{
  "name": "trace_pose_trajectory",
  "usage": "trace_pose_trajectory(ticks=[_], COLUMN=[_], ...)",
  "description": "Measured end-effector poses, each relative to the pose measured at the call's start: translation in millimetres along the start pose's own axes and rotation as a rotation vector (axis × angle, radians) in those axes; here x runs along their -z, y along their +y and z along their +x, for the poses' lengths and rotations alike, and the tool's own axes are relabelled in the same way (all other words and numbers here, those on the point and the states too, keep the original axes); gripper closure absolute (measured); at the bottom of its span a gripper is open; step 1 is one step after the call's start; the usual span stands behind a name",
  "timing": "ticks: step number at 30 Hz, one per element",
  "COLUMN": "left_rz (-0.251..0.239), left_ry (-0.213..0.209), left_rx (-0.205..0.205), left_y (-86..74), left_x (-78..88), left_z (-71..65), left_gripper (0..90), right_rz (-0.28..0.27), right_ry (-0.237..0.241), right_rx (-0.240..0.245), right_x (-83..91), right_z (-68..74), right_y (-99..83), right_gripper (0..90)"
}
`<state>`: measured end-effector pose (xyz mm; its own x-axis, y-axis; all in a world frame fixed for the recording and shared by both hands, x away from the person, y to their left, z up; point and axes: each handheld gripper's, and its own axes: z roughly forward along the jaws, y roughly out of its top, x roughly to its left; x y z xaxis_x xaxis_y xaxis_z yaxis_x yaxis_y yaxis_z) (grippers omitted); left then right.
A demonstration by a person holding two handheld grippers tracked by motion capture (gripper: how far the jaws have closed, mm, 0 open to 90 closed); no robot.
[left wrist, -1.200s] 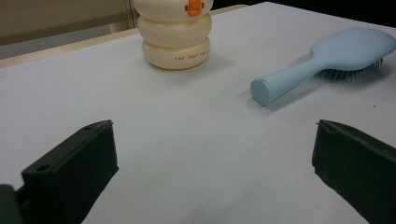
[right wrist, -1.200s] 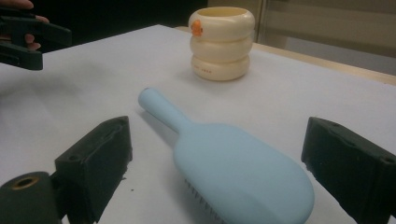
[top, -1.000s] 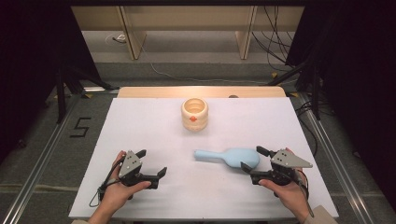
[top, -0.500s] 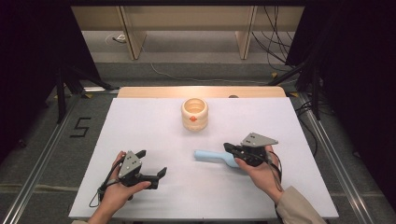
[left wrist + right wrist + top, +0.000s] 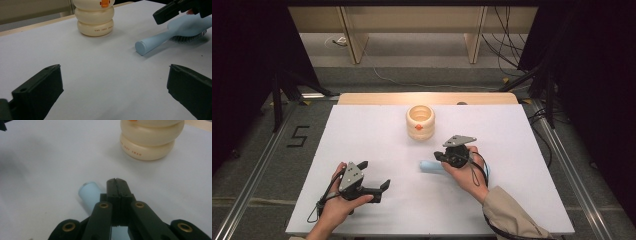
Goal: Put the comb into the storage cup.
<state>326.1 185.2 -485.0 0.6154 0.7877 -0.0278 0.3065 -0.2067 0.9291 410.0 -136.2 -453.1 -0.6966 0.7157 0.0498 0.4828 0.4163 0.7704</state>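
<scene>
From the high view, the right tongs (image 5: 443,156) hover over the pale blue plastic hairbrush (image 5: 432,167), which lies flat on the white worktop (image 5: 372,135) right of its middle, handle end pointing toward the left edge. The left tongs (image 5: 373,176) rest in the person's hand near the front edge, well apart from the brush. A cream, ring-stacked plastic container with an orange mark (image 5: 420,122) stands toward the back edge, apart from both.

In the left gripper view, the left tongs (image 5: 113,87) are spread wide over bare worktop, pinching nothing. Beyond them the hairbrush (image 5: 160,36) lies bristles down, and the right tongs (image 5: 166,12) show above its head. The cream container (image 5: 95,18) stands farther back.

In the right gripper view, the right tongs (image 5: 116,185) are pressed together, jaw against jaw, sitting just above the round end of the brush handle (image 5: 90,193); whether they touch it I cannot tell. They grip nothing.

My judgement: the step in hand is the approach to pick up the hairbrush. The next move calls for spreading the right tongs, lowering them astride the handle, and pinching across its width before lifting.
</scene>
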Motion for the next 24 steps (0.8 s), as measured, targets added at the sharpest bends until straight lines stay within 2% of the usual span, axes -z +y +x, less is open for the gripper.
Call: trace_pose_trajectory(ticks=[12, 24], left_rz=[0.002, 0.003], left_ry=[0.001, 0.002], left_rx=[-0.002, -0.003], left_y=[-0.4, -0.5], left_x=[-0.4, -0.2], left_z=[-0.5, -0.5], left_gripper=[0.0, 0.0], right_rz=[0.07, 0.114], right_ry=[-0.034, -0.054], right_rx=[-0.045, -0.054], right_x=[-16.0, -23.0], right_z=[-2.8, -3.5], right_y=[1.7, 1.3], right_gripper=[90.0, 90.0])
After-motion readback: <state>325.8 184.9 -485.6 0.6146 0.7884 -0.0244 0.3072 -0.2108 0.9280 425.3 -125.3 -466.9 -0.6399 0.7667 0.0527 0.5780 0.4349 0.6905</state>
